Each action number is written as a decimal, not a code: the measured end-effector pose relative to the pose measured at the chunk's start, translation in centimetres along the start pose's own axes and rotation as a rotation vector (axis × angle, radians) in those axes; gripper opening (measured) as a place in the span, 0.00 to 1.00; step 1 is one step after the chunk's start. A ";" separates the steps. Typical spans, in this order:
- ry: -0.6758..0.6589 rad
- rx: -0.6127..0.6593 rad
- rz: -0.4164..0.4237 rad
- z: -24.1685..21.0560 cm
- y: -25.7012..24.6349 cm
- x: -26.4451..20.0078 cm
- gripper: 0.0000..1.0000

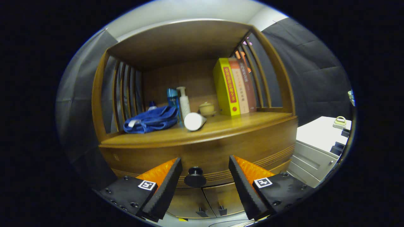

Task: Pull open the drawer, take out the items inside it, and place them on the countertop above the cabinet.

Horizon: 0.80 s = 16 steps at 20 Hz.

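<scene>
A wooden cabinet faces me, its drawer front (202, 151) closed flush under the countertop (221, 127). A dark round knob (195, 176) sticks out of the drawer front. My gripper (205, 168) is open, with the knob between its two fingers and neither finger touching it. On the countertop lie a folded blue towel (151, 119), a white tube (194, 121) on its side, a blue bottle (173, 99), a white pump bottle (184, 101) and a small lidded jar (207, 108). The drawer's inside is hidden.
Several upright books (235, 86) lean at the right end of the countertop, under a wooden shelf roof with slatted sides. Two small cabinet doors (205, 198) sit below the drawer. A white cabinet (318, 148) stands to the right.
</scene>
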State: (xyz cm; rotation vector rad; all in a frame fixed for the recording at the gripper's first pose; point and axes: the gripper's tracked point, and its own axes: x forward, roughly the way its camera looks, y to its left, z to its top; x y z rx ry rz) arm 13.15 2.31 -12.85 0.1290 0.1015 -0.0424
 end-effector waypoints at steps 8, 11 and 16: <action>-0.067 -0.084 0.054 11.4 -0.6 -11.6 0.97; -0.044 -0.077 0.074 13.8 -0.9 -15.5 0.97; -0.100 -0.055 0.093 17.6 -1.9 -18.7 0.97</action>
